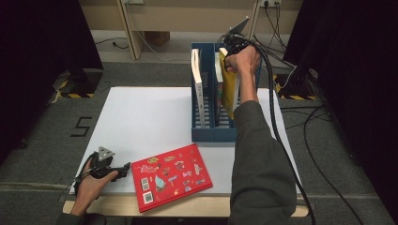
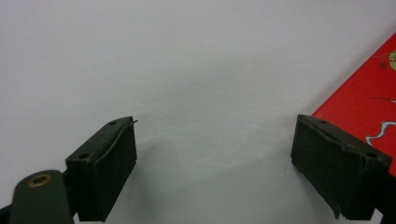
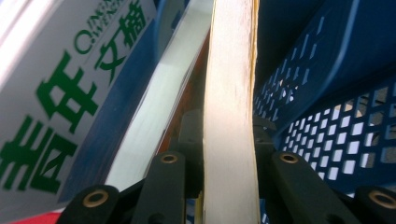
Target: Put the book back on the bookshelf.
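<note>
White sheet (image 1: 150, 112) spread over a wooden table, grey carpet all round, black curtains at both sides, cables trailing off to the right. At the far side of the sheet, a blue file rack (image 1: 213, 133) with slotted walls, standing upright, divided into compartments. In the left compartment, a white book (image 1: 198, 89) on edge; seen close in the right gripper view as a white cover with green characters (image 3: 51, 116). Next to it, in the right compartment, another thin book (image 1: 218, 84), pale page edge showing (image 3: 159, 112).

Over to the right gripper (image 1: 236, 47), up high above the rack's right compartment: jaws clamped tight on a yellow book (image 1: 230, 91), pinching its top edge. Held nearly upright, slightly tilted, lower part down between the rack walls. In the right gripper view, cream page block (image 3: 231, 116) squeezed between the two black pads, perforated blue wall just beside it.

Down at the near left, the left gripper (image 1: 123, 169) resting low on the sheet, jaws spread wide, nothing between the pads but bare white surface (image 2: 210, 93). Just beside its right jaw, touching or nearly so, a red book (image 1: 171, 177) lying flat, cover up, decorated with stickers, near corner overhanging the sheet onto the table edge. Red cover edge (image 2: 369, 88) right against that jaw in the left gripper view.
</note>
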